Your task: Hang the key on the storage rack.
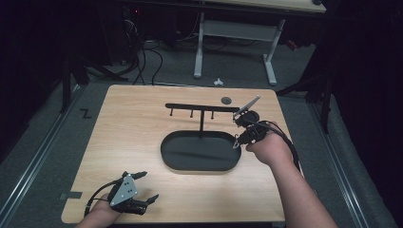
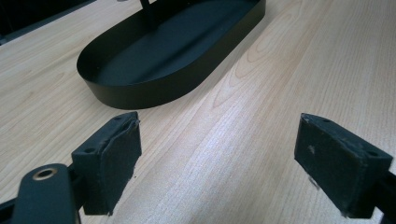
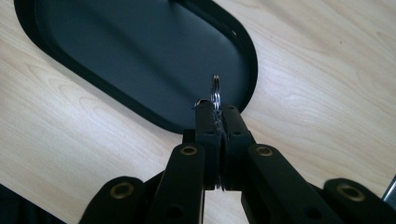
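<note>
A black oval tray (image 1: 190,154) lies mid-table, and a thin T-shaped stand (image 1: 202,108) with small hooks under its bar rises from its far side. My right gripper (image 1: 236,141) hovers over the tray's right end, shut on a small metal key ring (image 3: 215,88) that sticks up past the fingertips (image 3: 205,114). In the right gripper view the right gripper (image 3: 217,109) points down at the tray's (image 3: 140,51) rounded end. My left gripper (image 1: 148,186) rests at the near left of the table, open with nothing between its pads (image 2: 112,158). The tray (image 2: 154,65) lies ahead of the left gripper (image 2: 219,154).
A small dark disc (image 1: 226,100) lies on the wooden table (image 1: 128,128) beyond the stand's right end. Bare wood stretches left of the tray. Past the far edge are cables (image 1: 142,57) and white desk legs (image 1: 199,47) on the floor.
</note>
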{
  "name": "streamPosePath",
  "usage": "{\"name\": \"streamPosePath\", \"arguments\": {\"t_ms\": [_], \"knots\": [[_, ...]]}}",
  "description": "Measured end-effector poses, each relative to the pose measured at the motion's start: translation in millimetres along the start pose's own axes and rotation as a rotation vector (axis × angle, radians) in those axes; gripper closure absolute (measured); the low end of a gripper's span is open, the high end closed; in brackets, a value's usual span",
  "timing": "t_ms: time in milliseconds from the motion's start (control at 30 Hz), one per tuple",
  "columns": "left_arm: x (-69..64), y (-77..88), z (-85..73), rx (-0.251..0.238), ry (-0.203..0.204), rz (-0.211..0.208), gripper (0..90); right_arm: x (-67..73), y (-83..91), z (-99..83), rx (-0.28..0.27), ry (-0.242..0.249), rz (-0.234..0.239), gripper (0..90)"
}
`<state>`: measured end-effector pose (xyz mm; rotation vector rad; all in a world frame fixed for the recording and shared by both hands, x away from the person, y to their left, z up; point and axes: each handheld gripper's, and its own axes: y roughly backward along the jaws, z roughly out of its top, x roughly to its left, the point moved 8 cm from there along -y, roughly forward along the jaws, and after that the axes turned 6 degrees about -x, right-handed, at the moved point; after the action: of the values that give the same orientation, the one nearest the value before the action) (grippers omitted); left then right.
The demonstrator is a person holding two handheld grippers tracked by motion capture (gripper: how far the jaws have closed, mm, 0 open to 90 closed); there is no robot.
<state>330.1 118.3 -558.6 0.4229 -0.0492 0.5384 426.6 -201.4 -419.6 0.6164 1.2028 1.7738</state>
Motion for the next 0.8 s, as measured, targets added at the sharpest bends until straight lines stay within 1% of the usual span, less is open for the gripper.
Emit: {"name": "streamPosePath", "arguments": {"t_ms": [133, 167, 200, 233, 267, 333, 400, 433, 667, 800], "knots": [[0.1, 0.2, 0.0, -0.001, 0.001, -0.001, 15.2, 0.6, 5.0, 11.5, -0.007, -0.007, -0.005, 88.2], [0.1, 0.2, 0.0, -0.001, 0.001, -0.001, 15.2, 0.6, 5.0, 11.5, -0.007, -0.007, -0.005, 88.2], [0.2, 0.3, 0.0, -0.001, 0.0, -0.002, 15.2, -0.9, 7.7, 18.2, -0.016, -0.001, -0.009, 88.2], [0.2, 0.3, 0.0, -0.001, 0.0, -0.002, 15.2, -0.9, 7.7, 18.2, -0.016, -0.001, -0.009, 88.2], [0.1, 0.5, -0.1, -0.001, 0.0, -0.003, 15.2, -1.0, 9.7, 24.1, -0.023, -0.01, -0.008, 88.2], [0.2, 0.4, 0.0, -0.001, 0.0, -0.003, 15.2, -1.0, 10.0, 26.1, -0.024, -0.011, -0.008, 88.2], [0.3, 0.5, -0.1, -0.001, 0.002, -0.003, 15.2, -2.7, 9.4, 33.4, -0.029, -0.007, -0.009, 88.2], [0.3, 0.5, -0.1, -0.002, 0.001, -0.002, 15.2, -2.4, 9.1, 35.7, -0.028, -0.02, -0.008, 88.2], [0.4, 0.7, -0.1, -0.003, 0.003, -0.002, 15.2, -4.9, 7.5, 43.5, -0.033, -0.009, -0.009, 88.2], [0.5, 0.8, 0.0, -0.004, 0.004, -0.002, 15.2, -9.5, 8.9, 44.8, -0.031, -0.029, -0.015, 88.2]]}}
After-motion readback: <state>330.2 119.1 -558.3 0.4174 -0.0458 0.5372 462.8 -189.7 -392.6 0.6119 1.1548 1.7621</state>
